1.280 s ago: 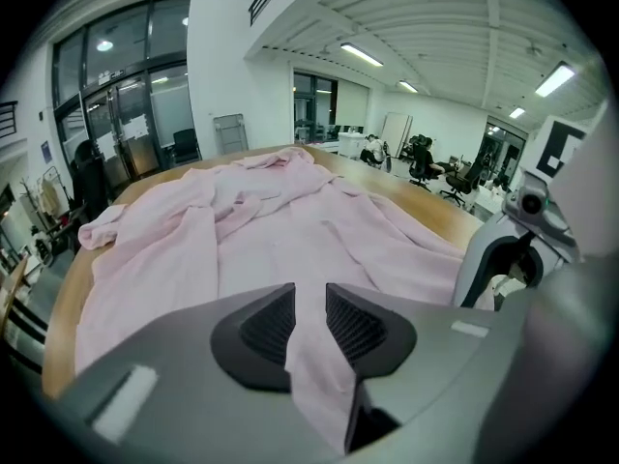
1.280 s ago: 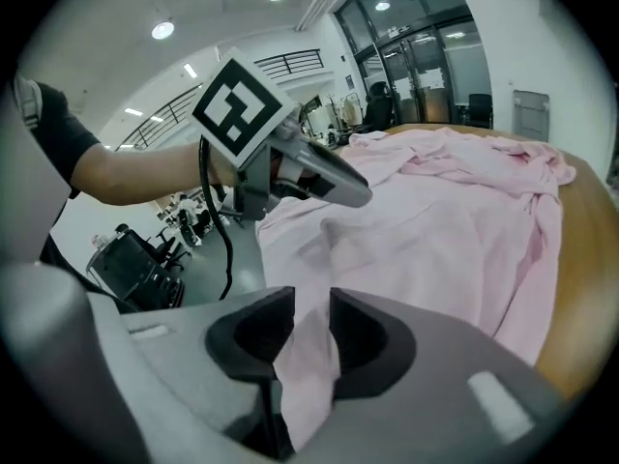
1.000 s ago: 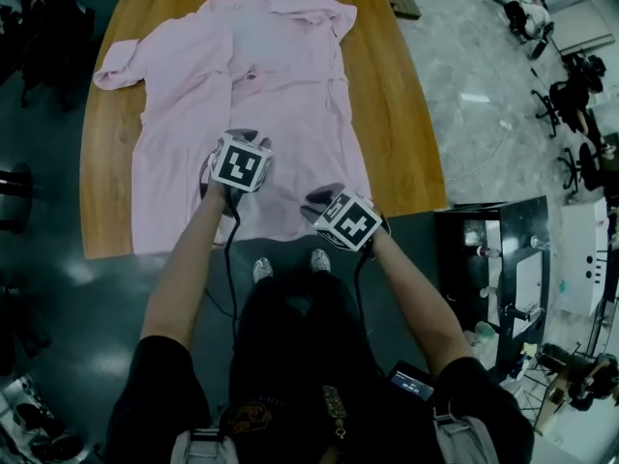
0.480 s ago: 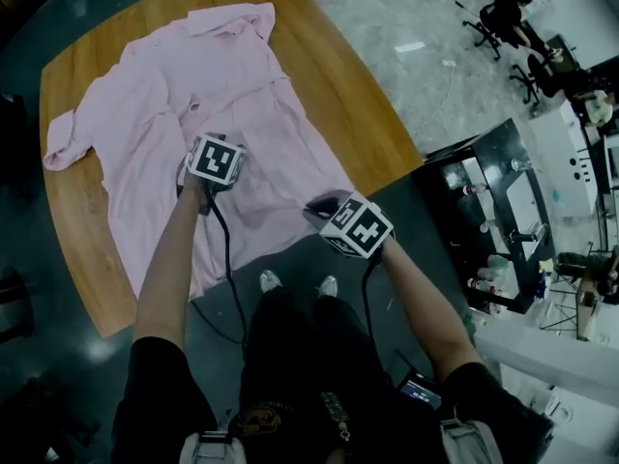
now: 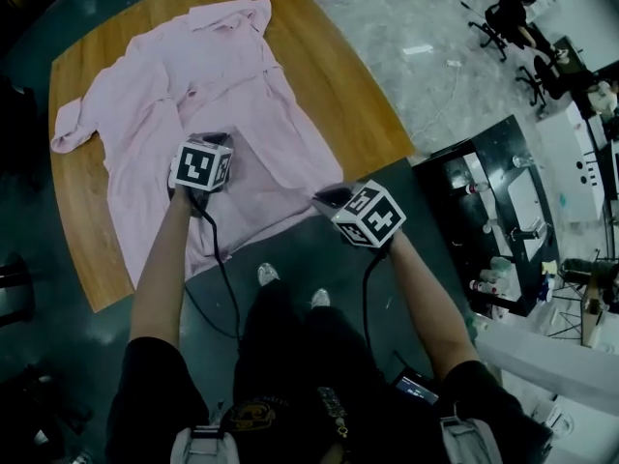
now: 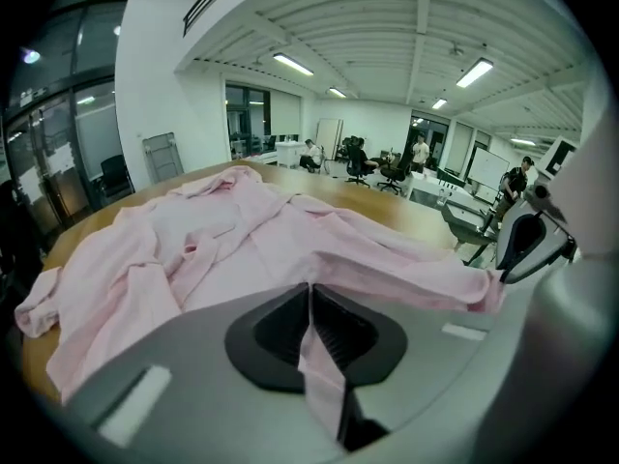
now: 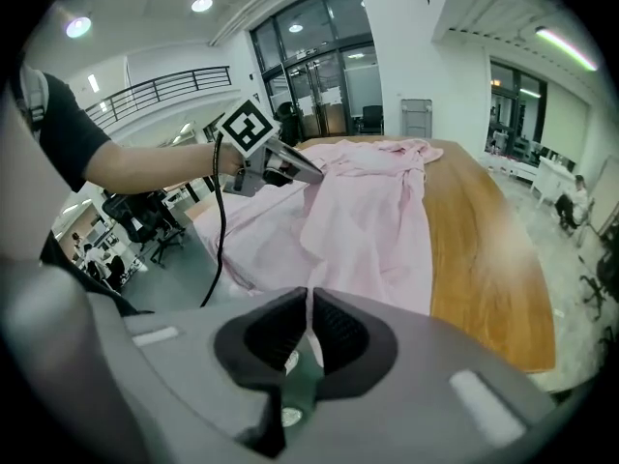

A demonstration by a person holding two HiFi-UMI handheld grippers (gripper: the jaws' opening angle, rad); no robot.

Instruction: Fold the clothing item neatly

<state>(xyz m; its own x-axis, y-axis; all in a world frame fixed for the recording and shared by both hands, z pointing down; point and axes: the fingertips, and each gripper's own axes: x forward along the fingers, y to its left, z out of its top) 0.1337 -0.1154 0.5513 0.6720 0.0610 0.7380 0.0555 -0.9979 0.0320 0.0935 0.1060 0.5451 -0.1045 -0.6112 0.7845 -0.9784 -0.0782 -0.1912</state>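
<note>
Pink shirt (image 5: 213, 95) spread on the wooden table (image 5: 363, 104), both grippers pinching its near hem

Going left to right: one sleeve (image 5: 73, 135) ends right at the table's left edge. The left gripper (image 6: 310, 303) has just snapped closed and is clamped on a fold of hem. The right gripper (image 7: 309, 309) has just closed too, nipping the hem's right corner at the table's near edge. Right of the shirt there's a bare strip of wood, then open pale floor (image 5: 426, 75), and a black bench (image 5: 503, 211) beside the person.
</note>
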